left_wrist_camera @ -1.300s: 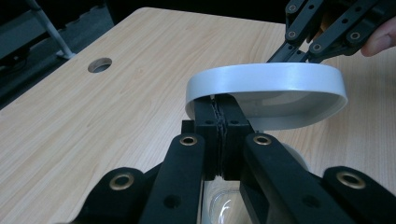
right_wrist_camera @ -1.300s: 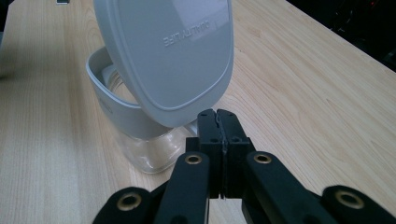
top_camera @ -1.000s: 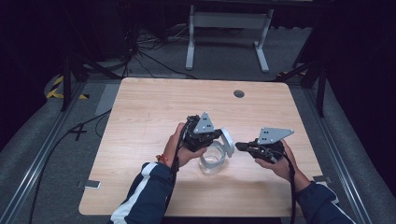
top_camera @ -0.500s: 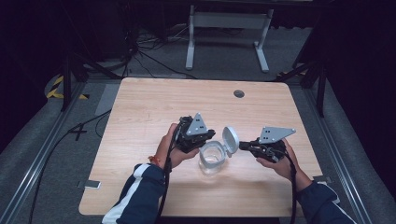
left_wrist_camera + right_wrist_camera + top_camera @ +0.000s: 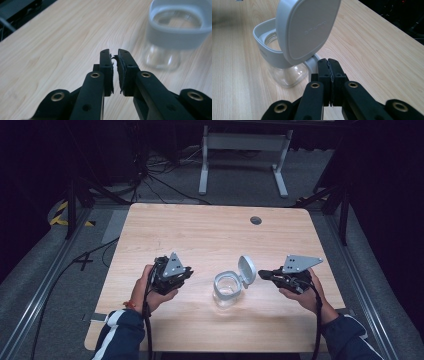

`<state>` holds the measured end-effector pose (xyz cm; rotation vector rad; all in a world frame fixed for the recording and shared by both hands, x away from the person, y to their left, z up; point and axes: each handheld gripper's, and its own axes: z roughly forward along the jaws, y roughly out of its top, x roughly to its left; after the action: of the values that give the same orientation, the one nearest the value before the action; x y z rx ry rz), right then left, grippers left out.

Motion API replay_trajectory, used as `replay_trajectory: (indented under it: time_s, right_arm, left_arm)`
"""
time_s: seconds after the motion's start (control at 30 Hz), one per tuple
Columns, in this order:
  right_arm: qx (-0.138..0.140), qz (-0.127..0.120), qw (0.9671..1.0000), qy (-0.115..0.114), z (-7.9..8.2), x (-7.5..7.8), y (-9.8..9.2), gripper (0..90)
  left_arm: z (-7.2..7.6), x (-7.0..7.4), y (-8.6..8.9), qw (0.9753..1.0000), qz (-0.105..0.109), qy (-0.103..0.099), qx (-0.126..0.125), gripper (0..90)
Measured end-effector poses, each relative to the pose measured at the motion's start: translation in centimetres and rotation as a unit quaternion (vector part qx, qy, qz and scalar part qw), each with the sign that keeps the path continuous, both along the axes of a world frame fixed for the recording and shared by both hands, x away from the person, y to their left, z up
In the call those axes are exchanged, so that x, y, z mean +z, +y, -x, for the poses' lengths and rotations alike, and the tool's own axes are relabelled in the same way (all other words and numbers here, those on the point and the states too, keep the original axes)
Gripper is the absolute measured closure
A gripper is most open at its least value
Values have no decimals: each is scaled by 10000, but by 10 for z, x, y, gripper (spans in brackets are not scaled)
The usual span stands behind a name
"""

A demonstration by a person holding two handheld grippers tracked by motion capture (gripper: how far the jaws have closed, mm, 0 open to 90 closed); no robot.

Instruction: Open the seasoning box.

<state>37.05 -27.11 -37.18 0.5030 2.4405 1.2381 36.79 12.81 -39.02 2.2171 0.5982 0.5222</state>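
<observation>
Evidently right hand-held gripper (image 5: 328,61) was pressed together, empty, behind the jar (image 5: 287,72)'s raised lid (image 5: 305,30); best nudged gently forward, left hand-held gripper (image 5: 114,53) nearly closed alongside.

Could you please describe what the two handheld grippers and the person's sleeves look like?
Both the left gripper and the right gripper are black, each topped with a grey three-cornered plate and trailing a black cable. In the gripper views the jaws show brass-coloured rivets and dark, slightly frayed pads. The sleeves are navy; the left one has a white stripe.
</observation>
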Motion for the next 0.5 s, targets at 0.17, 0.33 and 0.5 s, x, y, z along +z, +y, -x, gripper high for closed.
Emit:
replay_trajectory:
  time_s: [0.17, 0.33, 0.5]
  right_arm:
    - [-109, 122, 9998, -69, 4, 3, -11, 869]
    - [-225, 237, 9994, -79, 7, 5, -22, 846]
    - [-385, 426, 9983, -7, 10, 0, -36, 790]
  left_arm:
    - [6, -20, 25, 9995, -109, 157, 261, 765]
    - [10, -31, 38, 9987, -227, 248, 393, 728]
    - [13, -39, 49, 9976, -324, 363, 493, 665]
